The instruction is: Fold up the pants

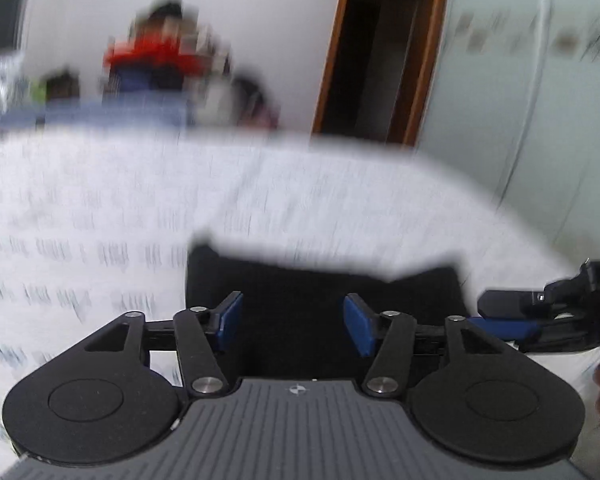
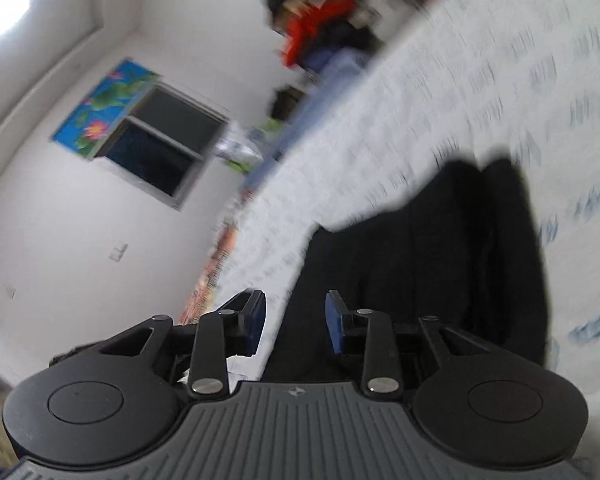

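White-walled bedroom, both views smeared with blur; bed (image 1: 100,208) under a pale printed sheet, with one pair of black pants (image 1: 300,304) lying on it as a folded dark block; heap of red and blue clothes (image 1: 152,60) beyond the far edge. Only from the left wrist: a wooden door frame (image 1: 380,48) and a pale wardrobe (image 1: 520,80), plus the right gripper (image 1: 512,316) coming in from the side, just beside the pants' edge. Only from the right wrist: a window (image 2: 160,152) with a flowered picture (image 2: 100,104) beside it. Two grippers in all; left gripper (image 1: 292,324) hanging over the pants, jaws spread wide, gripping nothing; right gripper jaws likewise parted and unloaded, over the pants' near edge.
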`<state>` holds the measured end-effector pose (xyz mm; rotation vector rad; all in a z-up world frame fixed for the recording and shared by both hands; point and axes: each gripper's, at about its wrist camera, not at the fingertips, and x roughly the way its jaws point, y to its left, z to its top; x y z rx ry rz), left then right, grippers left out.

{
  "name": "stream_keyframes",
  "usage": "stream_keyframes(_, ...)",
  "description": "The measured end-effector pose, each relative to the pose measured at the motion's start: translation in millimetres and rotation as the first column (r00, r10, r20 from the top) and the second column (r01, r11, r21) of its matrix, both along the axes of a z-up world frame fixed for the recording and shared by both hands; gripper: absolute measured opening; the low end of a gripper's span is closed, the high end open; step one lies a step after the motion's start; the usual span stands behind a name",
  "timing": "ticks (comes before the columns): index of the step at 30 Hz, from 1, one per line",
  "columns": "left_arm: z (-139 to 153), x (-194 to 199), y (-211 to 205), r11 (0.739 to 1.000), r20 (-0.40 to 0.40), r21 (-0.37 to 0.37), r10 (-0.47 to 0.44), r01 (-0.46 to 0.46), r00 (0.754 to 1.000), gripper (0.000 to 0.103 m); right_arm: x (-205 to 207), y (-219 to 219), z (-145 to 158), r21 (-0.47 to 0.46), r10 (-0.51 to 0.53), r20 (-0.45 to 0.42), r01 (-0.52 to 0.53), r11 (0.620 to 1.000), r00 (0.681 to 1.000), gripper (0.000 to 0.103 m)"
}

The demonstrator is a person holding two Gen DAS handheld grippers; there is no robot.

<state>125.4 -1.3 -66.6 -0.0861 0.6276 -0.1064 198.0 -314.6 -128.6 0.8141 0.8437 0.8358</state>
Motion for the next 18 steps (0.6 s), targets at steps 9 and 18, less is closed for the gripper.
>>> stream_keyframes(9, -37, 5, 3, 0.998, 0.037, 0.010, -0.070, 0.069, 0.997, 0.059, 3, -21, -54, -0.015, -0.126, -0.150, 0.126, 0.992, 0.981, 0.002)
stream_keyframes(18, -23, -24, 109, 0.861, -0.028, -0.507, 0.024, -0.035, 0.999, 0.084, -35, -104, -25, -0.032, -0.304, -0.060, 0.302, 0.953, 0.951, 0.091)
